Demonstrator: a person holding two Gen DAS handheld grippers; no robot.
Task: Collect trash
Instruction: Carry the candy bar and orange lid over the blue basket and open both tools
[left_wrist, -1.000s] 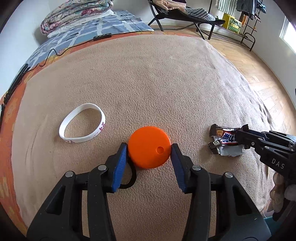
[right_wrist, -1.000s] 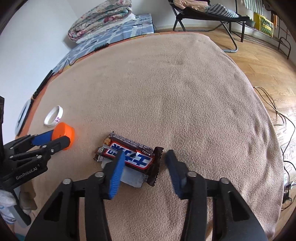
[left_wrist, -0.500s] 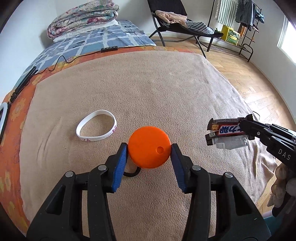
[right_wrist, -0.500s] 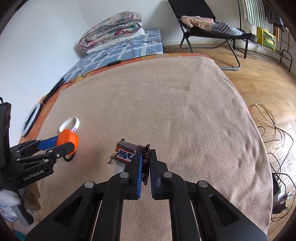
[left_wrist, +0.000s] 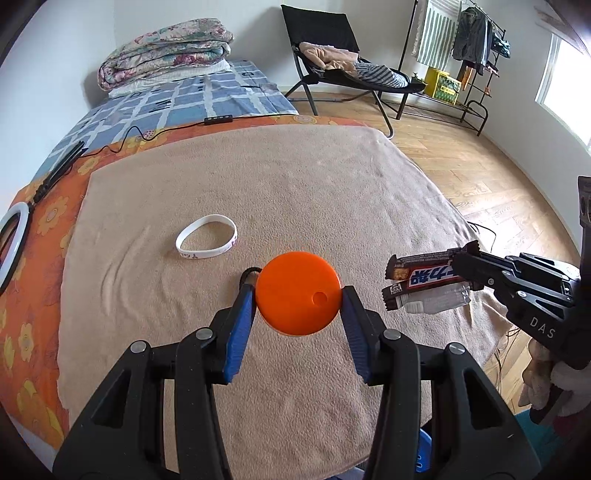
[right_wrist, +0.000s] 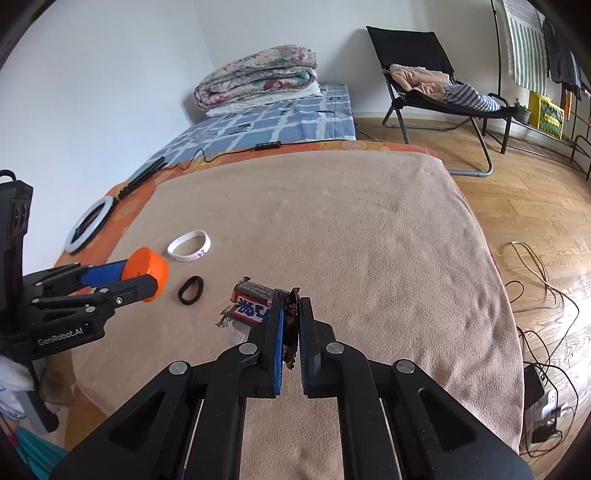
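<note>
The wrapper (right_wrist: 248, 308) is clamped between the pads of the right gripper (right_wrist: 289, 314), clear of the blanket (right_wrist: 369, 240). The left gripper (left_wrist: 298, 295) grips the orange cap (left_wrist: 298, 292), also raised. On the blanket, a black band (right_wrist: 190, 290) lies at 10 o'clock from the wrapper, a white wristband (right_wrist: 189, 245) beyond it.

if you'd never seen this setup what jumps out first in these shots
The bright orange lid clamped in the left gripper grabs the eye, raised above the tan blanket. Next is the chocolate bar wrapper pinched in the right gripper, also lifted clear. Left lying on the blanket are a white wristband and a black hair tie near the left gripper.
</note>
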